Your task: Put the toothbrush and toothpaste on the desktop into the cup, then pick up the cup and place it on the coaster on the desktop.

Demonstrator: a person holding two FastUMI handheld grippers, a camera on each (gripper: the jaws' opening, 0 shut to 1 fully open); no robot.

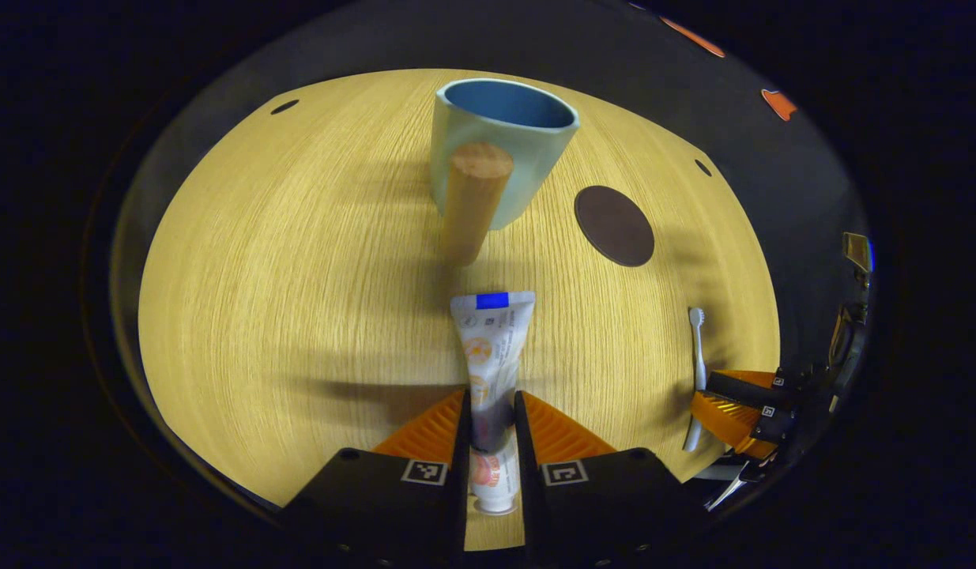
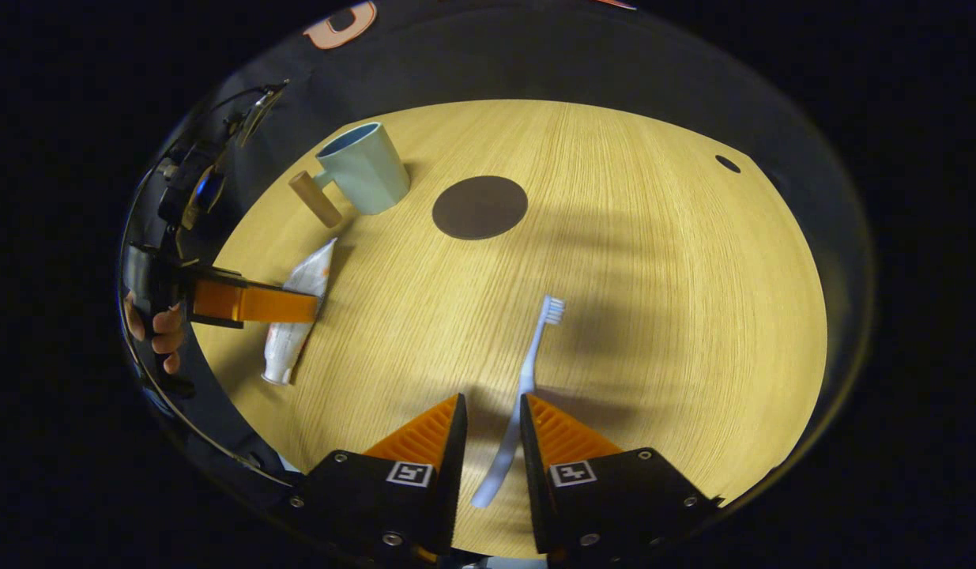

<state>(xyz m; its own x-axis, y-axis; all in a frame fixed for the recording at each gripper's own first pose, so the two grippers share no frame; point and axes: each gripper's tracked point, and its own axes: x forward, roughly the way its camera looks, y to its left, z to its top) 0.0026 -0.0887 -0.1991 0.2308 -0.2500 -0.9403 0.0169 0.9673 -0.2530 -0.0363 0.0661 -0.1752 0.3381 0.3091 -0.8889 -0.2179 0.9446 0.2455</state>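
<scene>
On the desk, the left gripper (image 1: 491, 419) pinches the toothpaste (image 1: 490, 348); the right gripper (image 2: 491, 431) straddles the toothbrush (image 2: 527, 379), slightly open. Next, probably lifting both to the cup (image 1: 499, 142).

In the left gripper view, the toothpaste (image 1: 491, 371) tube's middle is hidden in shadow between the fingers, so contact cannot be told. The other gripper (image 1: 744, 411) covers part of the toothbrush (image 1: 698, 348) handle. In the right gripper view, the fingers flank the toothbrush (image 2: 527, 379); touching is unclear.
</scene>
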